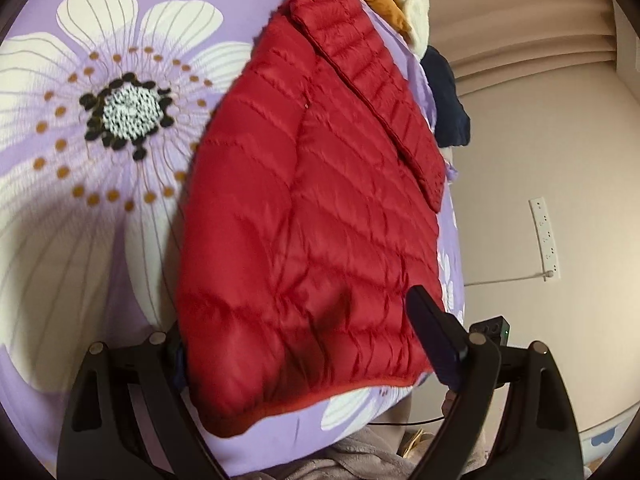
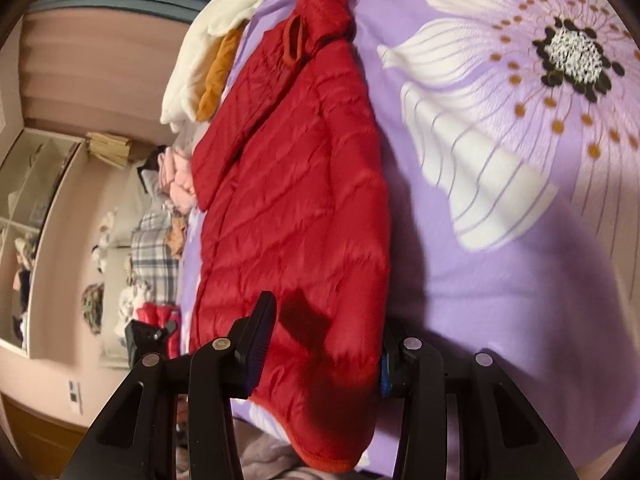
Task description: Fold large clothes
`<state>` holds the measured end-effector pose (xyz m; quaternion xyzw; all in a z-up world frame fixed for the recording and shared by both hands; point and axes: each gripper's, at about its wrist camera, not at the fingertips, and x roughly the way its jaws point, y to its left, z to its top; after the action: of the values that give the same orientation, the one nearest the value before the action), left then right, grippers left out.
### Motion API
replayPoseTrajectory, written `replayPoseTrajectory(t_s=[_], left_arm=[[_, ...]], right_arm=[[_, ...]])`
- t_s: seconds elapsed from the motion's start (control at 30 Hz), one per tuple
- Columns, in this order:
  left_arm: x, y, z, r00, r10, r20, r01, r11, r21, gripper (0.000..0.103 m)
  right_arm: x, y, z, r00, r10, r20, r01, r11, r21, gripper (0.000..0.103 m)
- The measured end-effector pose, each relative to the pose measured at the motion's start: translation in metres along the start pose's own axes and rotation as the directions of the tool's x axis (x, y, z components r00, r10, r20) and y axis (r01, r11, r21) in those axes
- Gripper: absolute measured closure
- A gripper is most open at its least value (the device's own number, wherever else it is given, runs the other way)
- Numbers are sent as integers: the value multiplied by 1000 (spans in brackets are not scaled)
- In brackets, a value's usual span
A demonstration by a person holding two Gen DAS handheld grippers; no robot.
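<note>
While flat on bedspread [image 1: 80, 240], red puffer jkt [image 1: 304, 208] quilted, sleeve folded

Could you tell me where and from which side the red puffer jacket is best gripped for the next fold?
Probably at the hem corners of the red puffer jacket, coming from the near bed edge. It lies flat on the floral bedspread with its hem nearest both grippers; that thin edge slightly overhangs, so a finger can slide under. The left gripper and right gripper already straddle it.
</note>
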<state>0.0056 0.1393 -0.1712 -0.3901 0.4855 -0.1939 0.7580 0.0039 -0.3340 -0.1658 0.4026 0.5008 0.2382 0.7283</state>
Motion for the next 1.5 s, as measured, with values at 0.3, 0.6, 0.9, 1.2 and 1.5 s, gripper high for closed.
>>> replayPoseTrajectory(t_s=[0.3,0.6,0.9,1.2,1.5], left_arm=[[11,-5,3,1000,-8,-1,8,1000,-2,18],[25,-7,9,999,36,25,-35,999,-26,56],[-1,-24,-4,993,72,98,-80,994,77,88],[-48,-84,-25,984,-18,179,-39,950,309,88],[-105,-114,-47,964,-116,238,7,909,417,87]], right_arm=[[1,-5,-4,999,20,48,-20,1000,-2,61],[1,4,-6,992,-25,121,35,996,-78,70],[-15,33,-22,964,-17,265,72,978,-198,88],[-57,73,-31,935,98,341,29,937,-349,88],[-99,111,-54,920,234,314,-12,819,-574,88]])
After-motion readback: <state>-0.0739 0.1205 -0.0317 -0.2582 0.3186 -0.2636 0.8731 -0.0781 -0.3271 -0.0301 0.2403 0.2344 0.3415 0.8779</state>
